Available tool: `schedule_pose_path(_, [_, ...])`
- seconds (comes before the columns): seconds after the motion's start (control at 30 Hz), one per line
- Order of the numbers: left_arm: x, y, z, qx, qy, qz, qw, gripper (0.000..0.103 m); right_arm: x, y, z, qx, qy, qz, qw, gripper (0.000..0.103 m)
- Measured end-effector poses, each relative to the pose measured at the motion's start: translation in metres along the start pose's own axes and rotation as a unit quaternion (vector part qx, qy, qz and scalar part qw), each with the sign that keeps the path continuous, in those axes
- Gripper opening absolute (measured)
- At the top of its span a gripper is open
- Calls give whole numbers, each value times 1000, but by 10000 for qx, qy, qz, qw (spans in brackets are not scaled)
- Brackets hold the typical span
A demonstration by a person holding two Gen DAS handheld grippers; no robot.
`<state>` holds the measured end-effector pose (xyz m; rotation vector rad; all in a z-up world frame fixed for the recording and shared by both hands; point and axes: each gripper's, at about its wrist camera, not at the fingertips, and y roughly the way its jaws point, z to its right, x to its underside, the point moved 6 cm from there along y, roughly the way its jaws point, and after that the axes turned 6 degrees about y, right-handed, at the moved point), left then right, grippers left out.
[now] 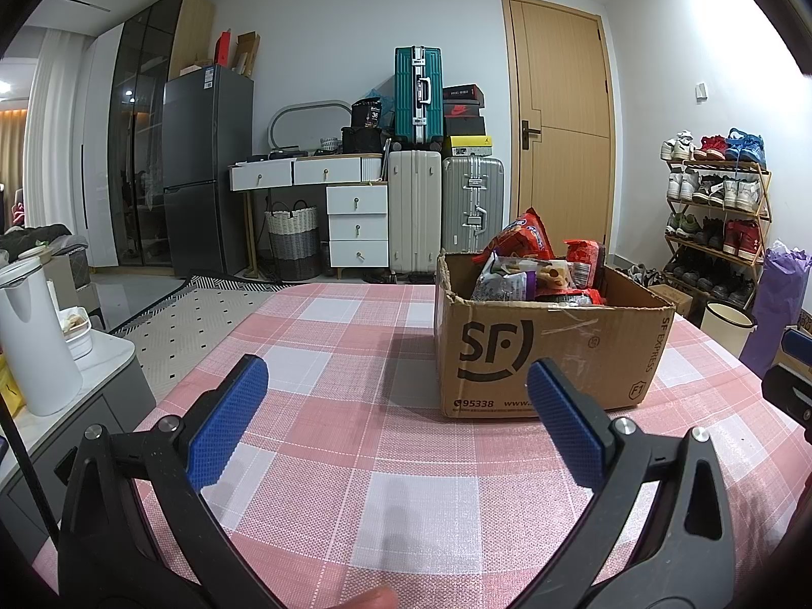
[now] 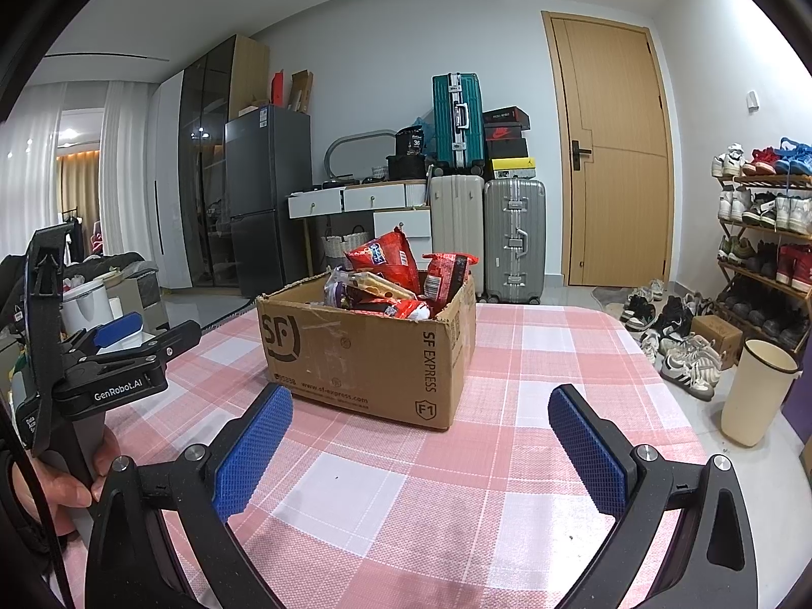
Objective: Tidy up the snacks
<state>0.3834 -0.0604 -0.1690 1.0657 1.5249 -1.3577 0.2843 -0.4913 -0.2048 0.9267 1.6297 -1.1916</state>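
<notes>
A lived-in room of a home: a fridge (image 1: pixel 208 167) by a glass-fronted cabinet (image 1: pixel 139 152), stacked suitcases (image 1: pixel 441 177) beside a wooden door (image 1: pixel 563 127), a crowded shoe rack (image 1: pixel 715 218), and a table under a pink checked cloth (image 1: pixel 355 406).

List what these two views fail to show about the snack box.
- Lower snacks: both views, hidden by the cardboard box walls and top packets.
- Red packet brand text: too small.
- Right gripper: left wrist view, cut off by the edge.
- Box's far side: unseen.
</notes>
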Motion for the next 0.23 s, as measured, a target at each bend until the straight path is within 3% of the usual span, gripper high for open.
schedule_pose_path(0.23, [0,-7,0,11,-3,8,10000,102,-1,0,0,0,-8,-2,10000,103])
